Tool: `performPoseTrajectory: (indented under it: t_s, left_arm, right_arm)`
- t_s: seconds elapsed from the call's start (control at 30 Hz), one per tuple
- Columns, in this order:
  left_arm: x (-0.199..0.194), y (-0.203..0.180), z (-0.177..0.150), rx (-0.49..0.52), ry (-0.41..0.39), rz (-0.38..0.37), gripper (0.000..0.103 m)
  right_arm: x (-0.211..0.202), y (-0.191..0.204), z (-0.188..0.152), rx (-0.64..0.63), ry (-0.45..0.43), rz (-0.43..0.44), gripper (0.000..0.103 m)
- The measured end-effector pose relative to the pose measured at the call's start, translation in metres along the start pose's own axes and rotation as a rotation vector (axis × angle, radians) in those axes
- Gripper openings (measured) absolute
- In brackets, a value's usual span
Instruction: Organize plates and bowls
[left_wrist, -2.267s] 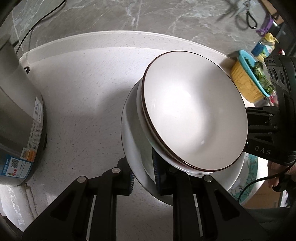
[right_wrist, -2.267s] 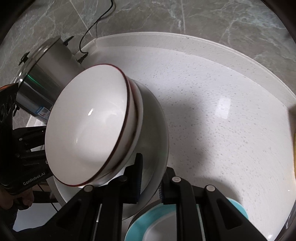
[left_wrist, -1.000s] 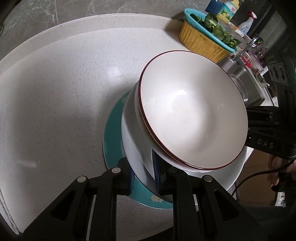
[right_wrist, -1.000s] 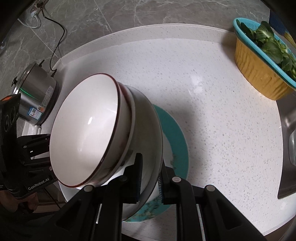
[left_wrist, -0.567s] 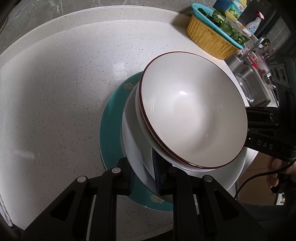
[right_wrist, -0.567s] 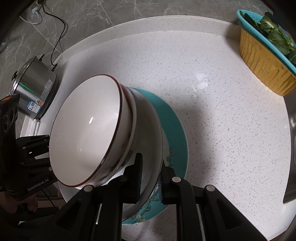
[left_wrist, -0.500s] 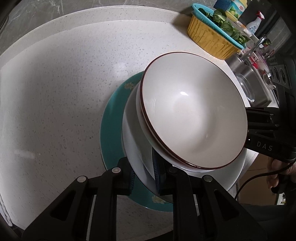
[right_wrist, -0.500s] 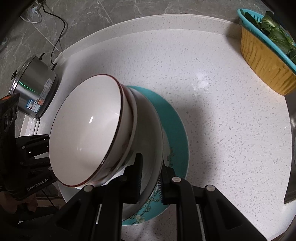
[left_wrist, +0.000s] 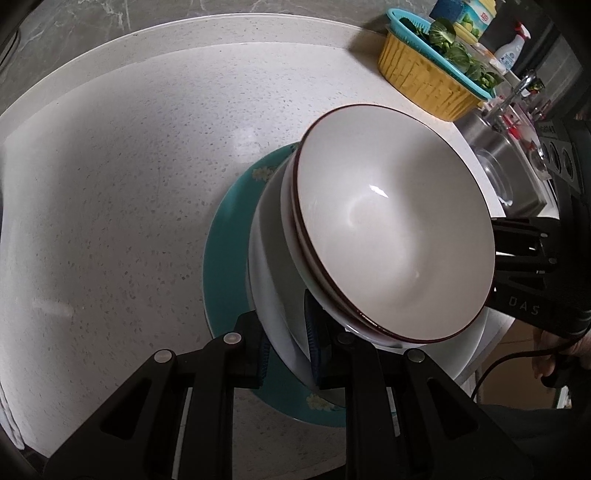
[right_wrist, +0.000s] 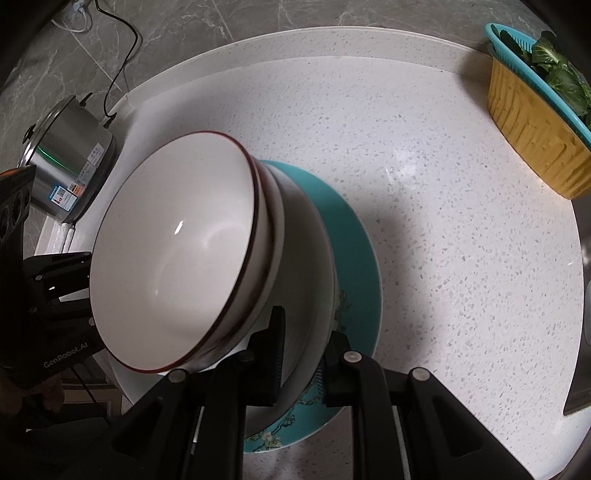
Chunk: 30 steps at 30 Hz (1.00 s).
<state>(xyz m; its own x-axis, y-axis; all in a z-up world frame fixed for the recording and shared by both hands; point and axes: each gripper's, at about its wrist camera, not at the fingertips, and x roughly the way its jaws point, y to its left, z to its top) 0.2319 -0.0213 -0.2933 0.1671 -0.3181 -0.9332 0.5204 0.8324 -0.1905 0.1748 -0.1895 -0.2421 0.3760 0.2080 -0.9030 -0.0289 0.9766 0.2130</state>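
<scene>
Two white bowls with dark red rims (left_wrist: 388, 229) (right_wrist: 173, 251) are nested in a large white dish (left_wrist: 269, 266) (right_wrist: 306, 258). My left gripper (left_wrist: 288, 347) is shut on the dish's near rim. My right gripper (right_wrist: 299, 360) is shut on the opposite rim. Each gripper also shows in the other's view, the right gripper (left_wrist: 524, 277) at the right edge and the left gripper (right_wrist: 55, 288) at the left edge. Directly under the stack lies a teal flowered plate (left_wrist: 225, 251) (right_wrist: 354, 236) on the white speckled counter (left_wrist: 129, 184). Whether the dish rests on the plate I cannot tell.
A yellow basket with a teal strainer of greens (left_wrist: 424, 81) (right_wrist: 528, 136) stands at the back right, with bottles behind it. A steel sink (left_wrist: 509, 177) lies to the right. A steel pot (right_wrist: 70, 162) with a cable stands at the back left. The counter's front edge is close.
Both grippers carried the stack from beside the steel pot to over the teal plate. In the last half second more of the plate's left side shows; the grips are unchanged.
</scene>
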Motion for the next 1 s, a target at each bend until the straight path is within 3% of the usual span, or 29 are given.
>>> performPoseTrajectory:
  t_s: [0.1, 0.13, 0.23, 0.3, 0.37, 0.43, 0.5, 0.57, 0.67, 0.8, 1.0]
  left_arm:
    - [-0.006, 0.004, -0.003, -0.023, -0.018, 0.003, 0.018]
    - [-0.009, 0.005, -0.004, -0.035, -0.026, 0.011, 0.021]
    - [-0.024, 0.009, -0.009, -0.063, -0.06, 0.038, 0.037]
    - [-0.039, 0.01, -0.015, -0.079, -0.097, 0.071, 0.055]
    - [-0.054, 0.01, -0.02, -0.096, -0.138, 0.096, 0.058]
    - [-0.07, 0.008, -0.026, -0.116, -0.195, 0.134, 0.067]
    - [-0.088, 0.0, -0.032, -0.14, -0.264, 0.179, 0.086]
    - [-0.106, -0.01, -0.038, -0.16, -0.326, 0.211, 0.103]
    - [-0.129, -0.033, -0.046, -0.178, -0.4, 0.288, 0.103]
    - [-0.15, -0.062, -0.052, -0.191, -0.415, 0.342, 0.103]
    - [-0.165, -0.079, -0.059, -0.276, -0.365, 0.446, 0.103]
  right_arm:
    - [-0.003, 0.002, -0.003, -0.011, -0.009, -0.007, 0.021]
    - [-0.005, 0.003, -0.003, -0.015, -0.016, -0.008, 0.027]
    - [-0.014, 0.001, -0.007, -0.025, -0.033, -0.034, 0.042]
    - [-0.027, -0.004, -0.012, -0.024, -0.058, -0.018, 0.047]
    - [-0.039, -0.008, -0.018, -0.027, -0.081, -0.024, 0.067]
    - [-0.052, -0.013, -0.022, -0.034, -0.108, -0.025, 0.073]
    - [-0.06, -0.018, -0.026, -0.036, -0.122, -0.024, 0.077]
    - [-0.071, -0.025, -0.03, -0.038, -0.153, -0.022, 0.089]
    - [-0.087, -0.034, -0.035, -0.036, -0.218, 0.033, 0.103]
    - [-0.105, -0.038, -0.038, -0.04, -0.292, 0.068, 0.103]
    - [-0.14, -0.022, -0.049, -0.04, -0.414, -0.006, 0.103]
